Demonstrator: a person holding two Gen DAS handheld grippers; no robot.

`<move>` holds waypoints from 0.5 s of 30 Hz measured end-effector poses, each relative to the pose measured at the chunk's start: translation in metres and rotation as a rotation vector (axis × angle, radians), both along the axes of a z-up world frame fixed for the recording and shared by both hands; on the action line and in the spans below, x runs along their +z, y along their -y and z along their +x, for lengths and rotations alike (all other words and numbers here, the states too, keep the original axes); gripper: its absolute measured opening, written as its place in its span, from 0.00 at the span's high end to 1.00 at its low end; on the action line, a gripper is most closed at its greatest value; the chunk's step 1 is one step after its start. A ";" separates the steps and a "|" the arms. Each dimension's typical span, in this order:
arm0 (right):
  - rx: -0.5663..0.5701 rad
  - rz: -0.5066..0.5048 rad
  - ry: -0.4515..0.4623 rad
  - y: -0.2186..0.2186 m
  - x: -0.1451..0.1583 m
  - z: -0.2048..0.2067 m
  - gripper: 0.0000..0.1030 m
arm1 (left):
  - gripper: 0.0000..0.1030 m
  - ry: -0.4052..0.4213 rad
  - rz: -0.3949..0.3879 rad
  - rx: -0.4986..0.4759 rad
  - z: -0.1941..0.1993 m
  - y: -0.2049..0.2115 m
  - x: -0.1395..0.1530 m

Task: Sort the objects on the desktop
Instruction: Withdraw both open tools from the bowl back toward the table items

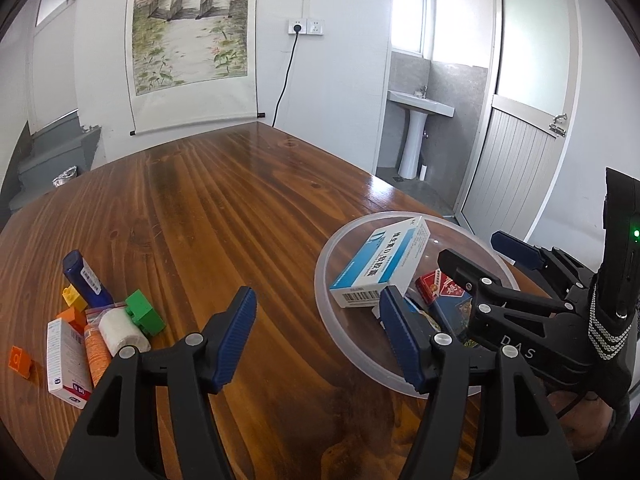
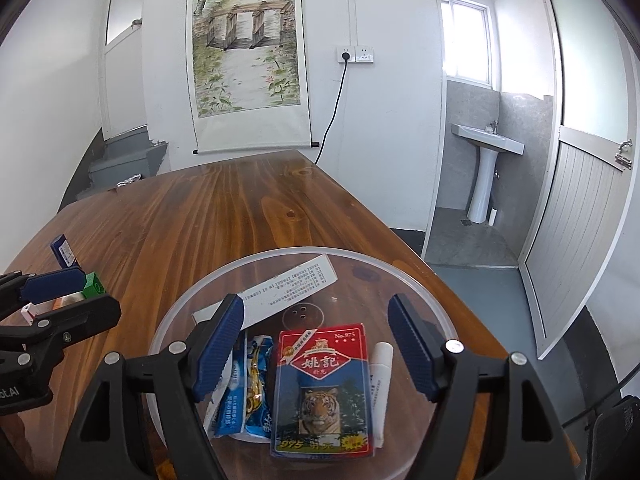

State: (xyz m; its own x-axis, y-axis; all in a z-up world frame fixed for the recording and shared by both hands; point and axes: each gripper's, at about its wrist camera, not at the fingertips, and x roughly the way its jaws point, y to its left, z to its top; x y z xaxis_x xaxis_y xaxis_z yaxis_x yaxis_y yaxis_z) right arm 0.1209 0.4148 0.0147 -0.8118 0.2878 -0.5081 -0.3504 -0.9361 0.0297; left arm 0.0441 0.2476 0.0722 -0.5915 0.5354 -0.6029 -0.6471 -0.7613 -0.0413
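Note:
A clear plastic bowl (image 1: 332, 264) (image 2: 180, 312) sits on the wooden table and holds a blue-and-white medicine box (image 1: 380, 268), a tiger card deck (image 2: 320, 388), a blue sachet (image 2: 244, 392) and a white tube (image 2: 380, 380). My right gripper (image 2: 316, 302) hovers open over the bowl, above the deck, gripping nothing. Just left of the bowl's rim, my left gripper (image 1: 317, 294) is open and empty over bare wood. A loose pile lies at the left: green brick (image 1: 144, 312), bandage roll (image 1: 120, 332), white box (image 1: 66, 360), orange tube (image 1: 96, 356), blue tube (image 1: 82, 276).
Yellow (image 1: 74, 296) and orange bricks (image 1: 20, 362) lie in the same pile. The table's right edge (image 1: 400, 188) drops off beside the bowl. A scroll painting (image 1: 188, 24) hangs on the far wall, and a doorway to a washroom opens at the right.

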 end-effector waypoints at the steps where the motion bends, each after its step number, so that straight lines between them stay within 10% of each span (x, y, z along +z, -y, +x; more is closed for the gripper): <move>1: 0.006 0.001 -0.001 0.003 0.001 0.000 0.24 | 0.34 -0.002 0.001 0.007 0.000 0.003 0.000; 15: 0.104 0.022 0.008 0.050 0.001 -0.014 0.24 | 0.34 -0.001 0.020 0.114 -0.011 0.056 -0.005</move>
